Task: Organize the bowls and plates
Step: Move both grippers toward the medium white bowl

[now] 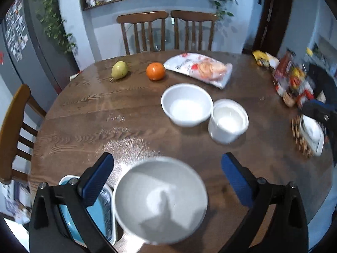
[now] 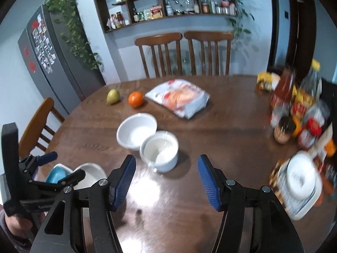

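Note:
My left gripper (image 1: 167, 160) is open wide above a white bowl (image 1: 161, 200) near the table's front edge; the pads stand clear of its rim. Just left of that bowl, a blue dish (image 1: 99, 210) lies in a white rectangular dish (image 1: 112, 217). Mid-table stand a wide white bowl (image 1: 186, 105) and a stack of smaller white bowls (image 1: 228, 120). In the right wrist view my right gripper (image 2: 166, 162) is open with nothing between its fingers, just short of the stacked bowls (image 2: 160, 149). White plates (image 2: 301, 179) lie stacked on a woven mat at the right.
A pear (image 1: 119, 70), an orange (image 1: 155, 71) and a plastic food bag (image 1: 200, 68) lie at the far side of the round wooden table (image 1: 84, 116). Bottles and jars (image 2: 294, 109) crowd the right edge. Wooden chairs (image 2: 183, 52) stand around it.

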`<state>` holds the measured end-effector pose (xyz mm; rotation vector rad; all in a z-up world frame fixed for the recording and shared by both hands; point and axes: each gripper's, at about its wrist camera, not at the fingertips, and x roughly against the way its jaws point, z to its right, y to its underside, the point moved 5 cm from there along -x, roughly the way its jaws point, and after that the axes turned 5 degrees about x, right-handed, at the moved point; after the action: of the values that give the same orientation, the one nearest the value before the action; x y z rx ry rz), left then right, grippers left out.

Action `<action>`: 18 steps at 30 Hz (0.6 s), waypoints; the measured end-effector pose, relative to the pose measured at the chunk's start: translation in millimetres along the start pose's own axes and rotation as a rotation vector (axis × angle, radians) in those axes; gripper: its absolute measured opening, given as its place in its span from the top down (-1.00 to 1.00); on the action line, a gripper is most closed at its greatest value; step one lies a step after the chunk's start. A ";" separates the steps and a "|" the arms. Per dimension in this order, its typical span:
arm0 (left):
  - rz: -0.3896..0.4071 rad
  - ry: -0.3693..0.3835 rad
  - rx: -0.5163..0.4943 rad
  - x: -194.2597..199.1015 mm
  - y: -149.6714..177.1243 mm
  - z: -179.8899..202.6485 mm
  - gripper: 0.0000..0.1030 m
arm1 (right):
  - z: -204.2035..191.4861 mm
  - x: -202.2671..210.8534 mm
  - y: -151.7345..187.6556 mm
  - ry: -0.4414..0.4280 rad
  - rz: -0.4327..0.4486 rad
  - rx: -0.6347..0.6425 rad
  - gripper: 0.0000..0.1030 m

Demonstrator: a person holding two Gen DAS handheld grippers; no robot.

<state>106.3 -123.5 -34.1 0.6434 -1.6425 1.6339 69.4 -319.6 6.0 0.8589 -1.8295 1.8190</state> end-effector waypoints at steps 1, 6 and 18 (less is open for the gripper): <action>-0.004 0.001 0.024 -5.4 -9.4 -0.8 -0.98 | 2.0 -3.0 -11.1 0.008 0.003 0.018 -0.20; -0.015 -0.007 0.074 -30.1 -34.7 -2.6 -0.98 | -3.6 -37.2 -42.1 -0.031 -0.020 0.077 -0.20; -0.162 -0.035 0.133 -115.8 -46.8 -13.2 -0.83 | -22.1 -187.4 -44.7 -0.124 -0.239 0.093 -0.20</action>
<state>215.7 -129.9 -95.3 0.8542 -1.4742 1.6306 232.2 -270.8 -87.5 1.1942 -1.6422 1.7432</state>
